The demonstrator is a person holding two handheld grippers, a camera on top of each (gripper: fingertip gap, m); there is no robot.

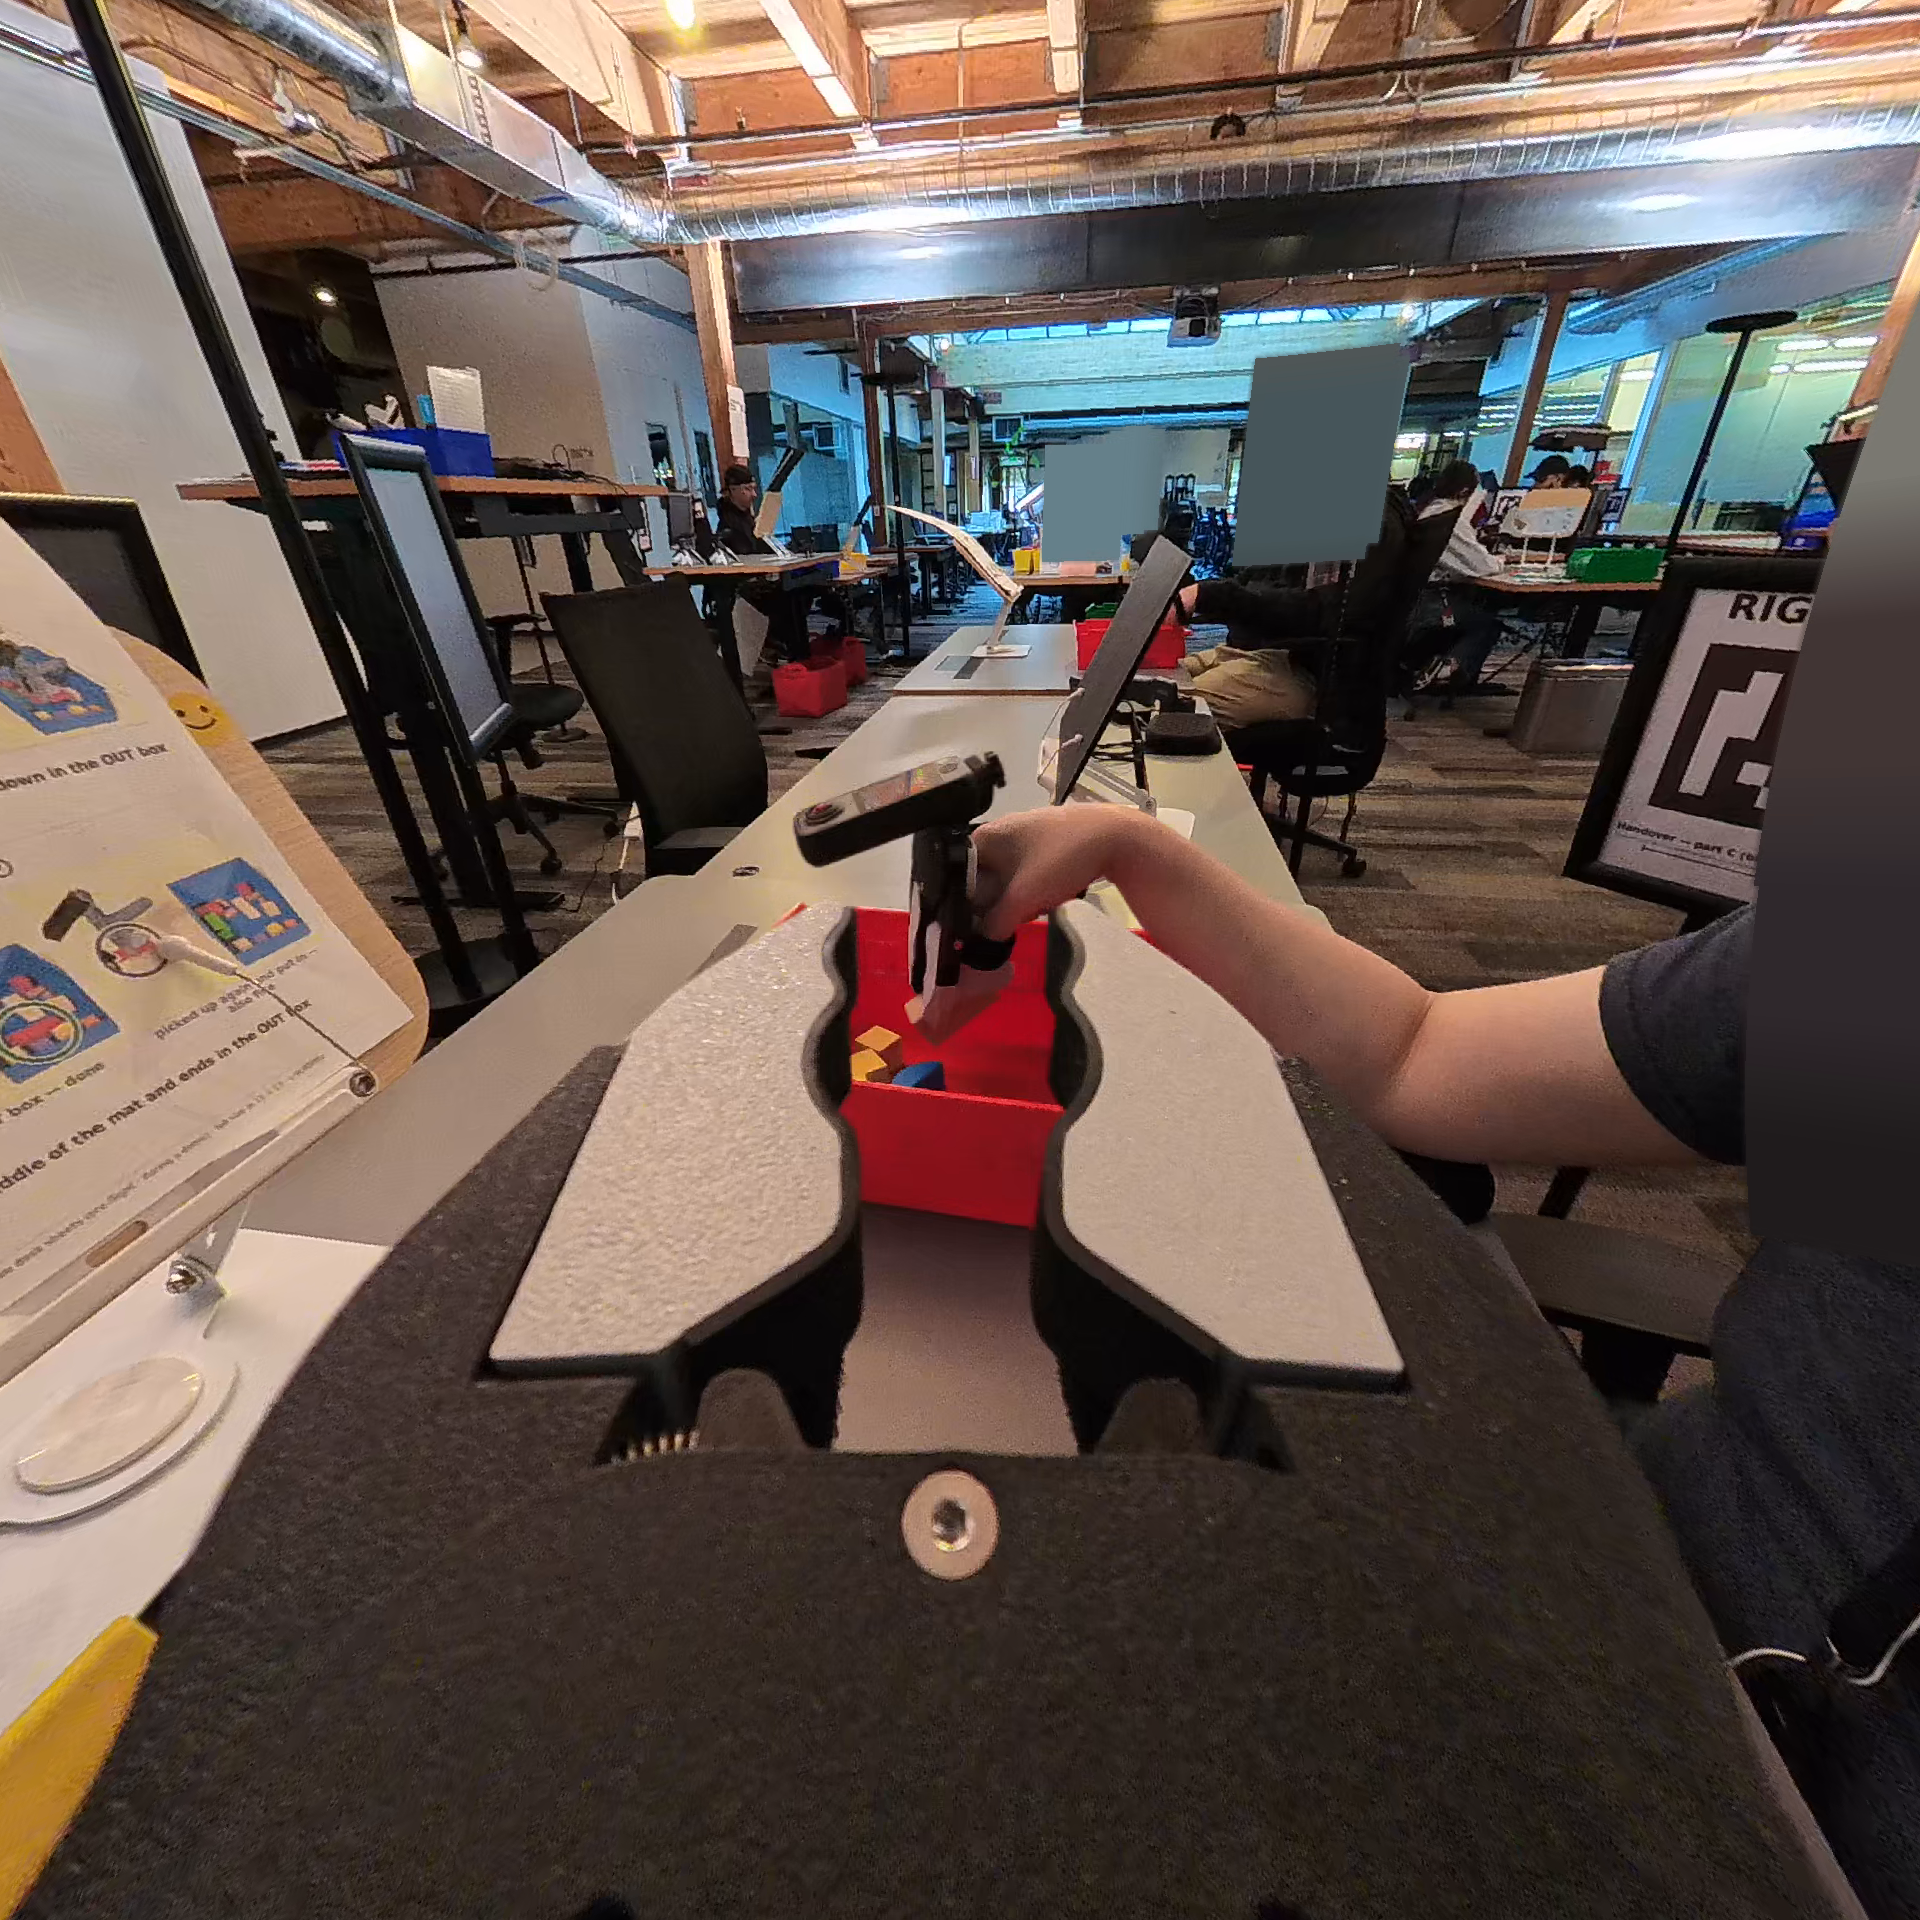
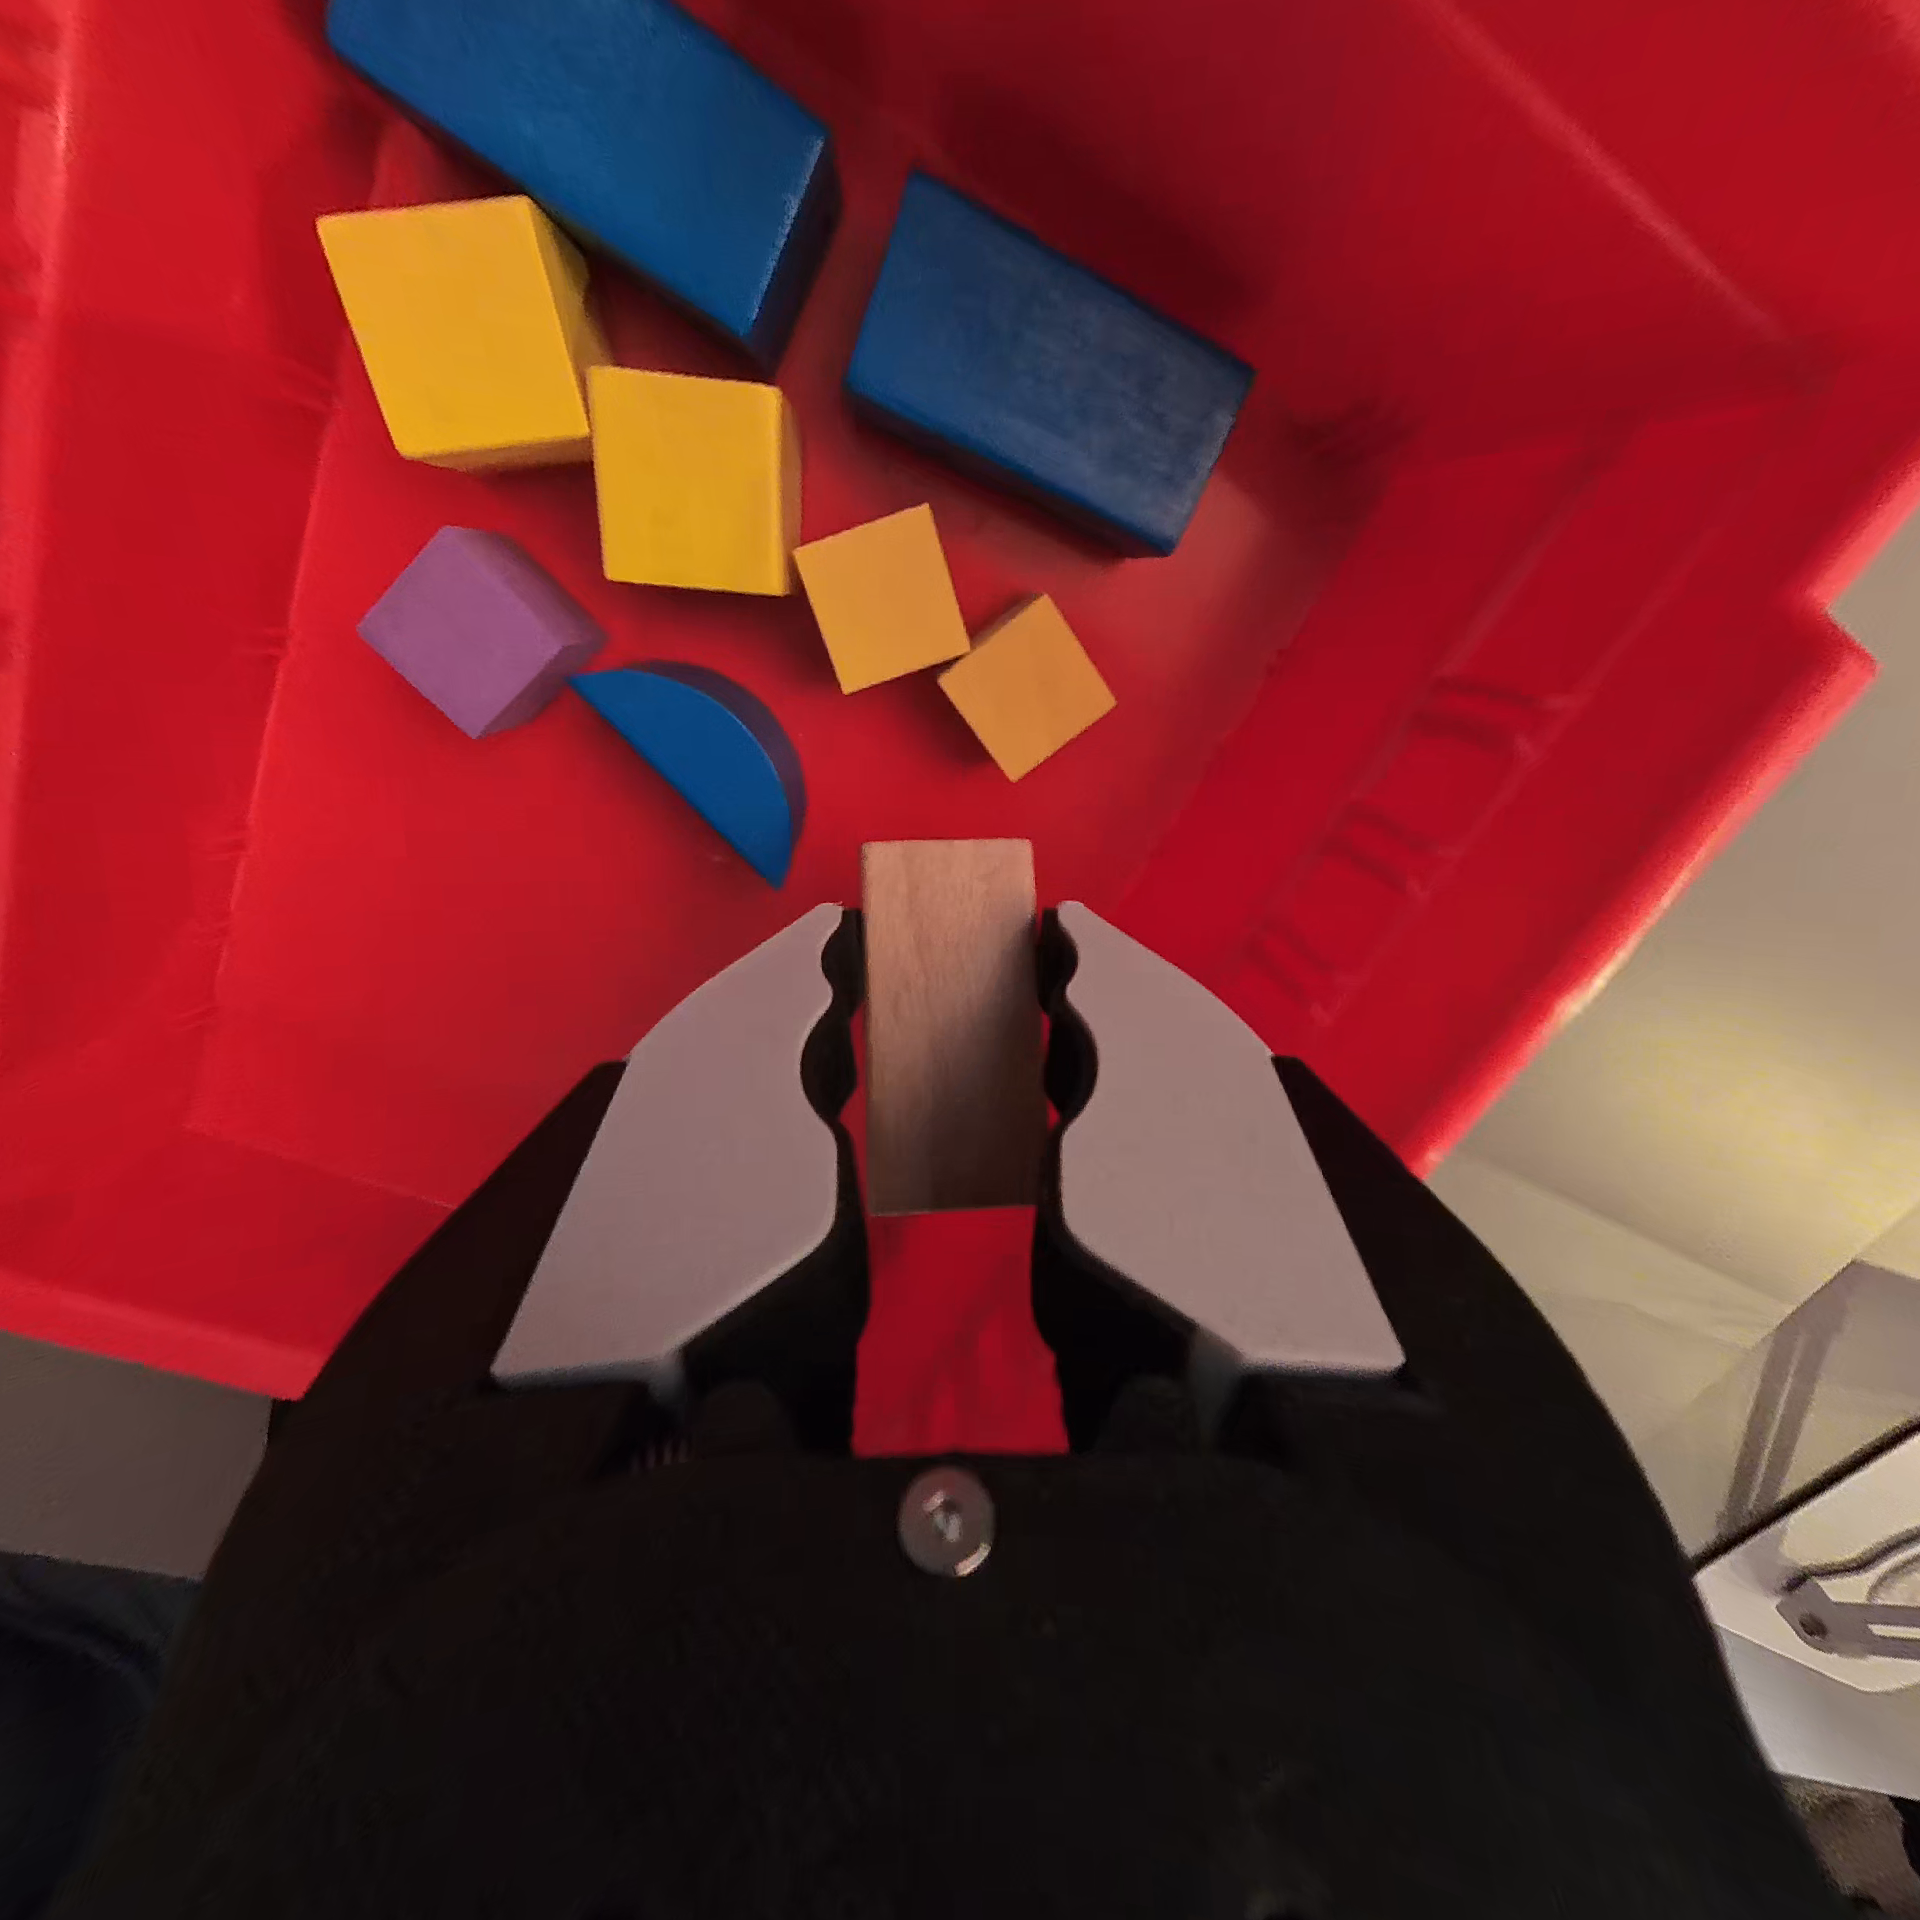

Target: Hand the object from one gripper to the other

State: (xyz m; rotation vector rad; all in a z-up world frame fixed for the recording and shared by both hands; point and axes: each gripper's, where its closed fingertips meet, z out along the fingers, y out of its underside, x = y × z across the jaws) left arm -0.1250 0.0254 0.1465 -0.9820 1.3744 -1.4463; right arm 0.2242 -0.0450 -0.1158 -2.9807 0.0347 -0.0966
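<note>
Bare matt wooden block (image 2: 951, 1023) — glossy red plastic bin (image 2: 1351, 312), painted wooden blocks (image 2: 686, 478).

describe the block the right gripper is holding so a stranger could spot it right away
Find the red bin on the table. Above its floor, the right gripper is clamped on a plain wood block. It is the only unpainted piece; the loose blocks below are blue, yellow, orange or purple.

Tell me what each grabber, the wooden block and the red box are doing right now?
Right gripper: shut on the wooden block, pointing down into the red box.
Wooden block: clamped between the fingers, held above the box floor.
Left gripper: open, empty, aimed at the red box.
Red box: open-topped, with blue, yellow, orange and purple blocks lying loose inside.
</note>
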